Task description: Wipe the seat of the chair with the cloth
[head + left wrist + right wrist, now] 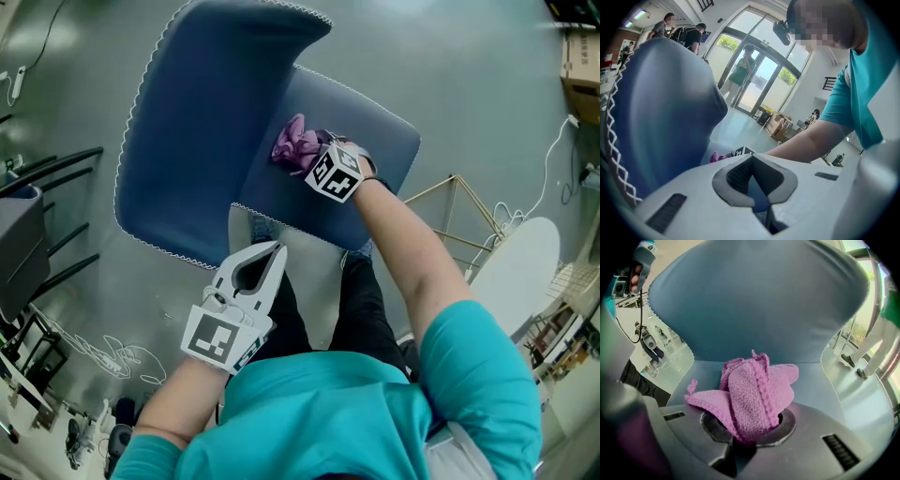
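Observation:
The blue chair stands below me, its backrest (pixel 206 122) to the upper left and its seat (pixel 370 127) in the middle. A crumpled pink cloth (pixel 292 142) rests on the seat near the backrest. My right gripper (pixel 307 157) is shut on it; in the right gripper view the cloth (pixel 757 390) bulges up out of the closed jaws (pixel 745 437), with the seat (pixel 834 394) and backrest (pixel 754 301) beyond. My left gripper (pixel 275 249) hovers at the seat's front edge, shut on nothing. In its own view the left gripper (pixel 751 158) points past the backrest (pixel 661 108).
A dark chair (pixel 19 244) and loose cables (pixel 103 352) are on the floor at left. A wire frame (pixel 459 206) and a white rounded object (pixel 516 272) stand at right, a cardboard box (pixel 581 66) at top right. People stand by glass doors (pixel 745 70).

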Motion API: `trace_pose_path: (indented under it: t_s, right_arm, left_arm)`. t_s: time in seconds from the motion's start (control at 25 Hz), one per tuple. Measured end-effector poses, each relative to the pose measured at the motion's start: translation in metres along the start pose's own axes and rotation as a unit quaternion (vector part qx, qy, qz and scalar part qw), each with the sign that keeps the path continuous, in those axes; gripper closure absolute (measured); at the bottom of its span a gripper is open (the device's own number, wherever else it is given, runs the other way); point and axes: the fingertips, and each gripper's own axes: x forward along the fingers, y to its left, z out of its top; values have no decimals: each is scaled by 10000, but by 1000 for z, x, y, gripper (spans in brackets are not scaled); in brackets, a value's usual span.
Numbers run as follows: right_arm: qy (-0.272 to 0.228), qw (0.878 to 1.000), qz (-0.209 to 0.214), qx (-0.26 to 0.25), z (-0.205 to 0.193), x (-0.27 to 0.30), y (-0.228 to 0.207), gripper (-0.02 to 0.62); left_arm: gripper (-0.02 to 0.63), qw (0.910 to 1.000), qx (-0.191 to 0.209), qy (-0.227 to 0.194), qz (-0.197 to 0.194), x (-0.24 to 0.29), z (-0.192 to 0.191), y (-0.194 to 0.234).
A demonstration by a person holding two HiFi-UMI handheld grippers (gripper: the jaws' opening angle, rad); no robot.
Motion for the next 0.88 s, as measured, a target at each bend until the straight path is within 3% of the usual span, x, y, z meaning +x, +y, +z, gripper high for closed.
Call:
trace_pose_path:
  t_s: [0.88]
  right_arm:
    - [205, 9991, -27, 368, -76, -45, 13, 534]
  left_arm:
    - [603, 9995, 153, 184, -210, 34, 2, -37]
